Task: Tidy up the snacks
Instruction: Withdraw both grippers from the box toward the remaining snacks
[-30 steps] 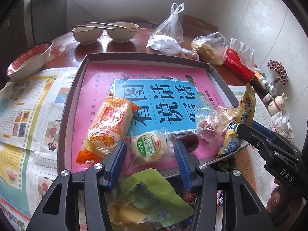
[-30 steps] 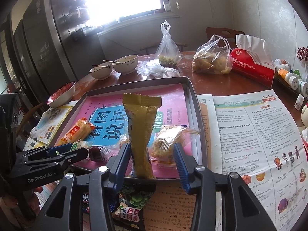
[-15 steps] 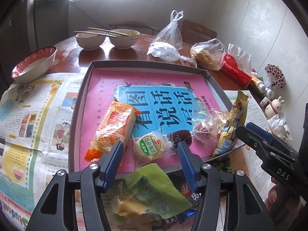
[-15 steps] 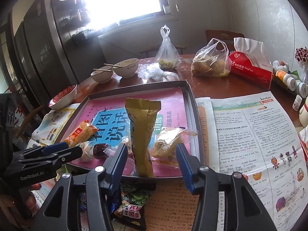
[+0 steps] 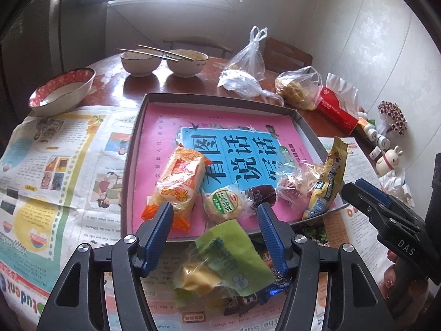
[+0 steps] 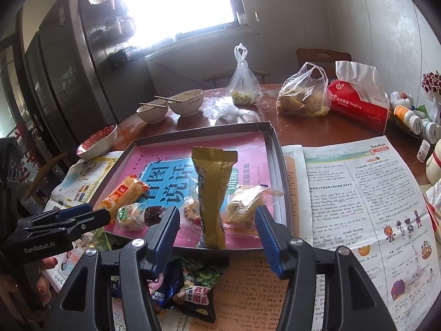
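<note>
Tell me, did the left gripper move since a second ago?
Yes. The left gripper pulled back toward the person: the grey cardboard tray and round green-labelled pastry now sit farther ahead of its blue fingertips.

bright window [image 6: 176, 2], pale walls, wooden chair [image 6: 322, 56].

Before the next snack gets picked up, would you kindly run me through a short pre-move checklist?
1. Left gripper open, nothing held: ok.
2. Right gripper open: ok.
3. Green-wrapped snack packet lies outside the grey tray, below the left gripper: ok to grasp.
4. Tall yellow-gold snack packet leans over the tray's near rim: not ok, may topple.
5. Tray's far half has free room: ok.
6. Packets hidden under the green one: cannot tell.
</note>
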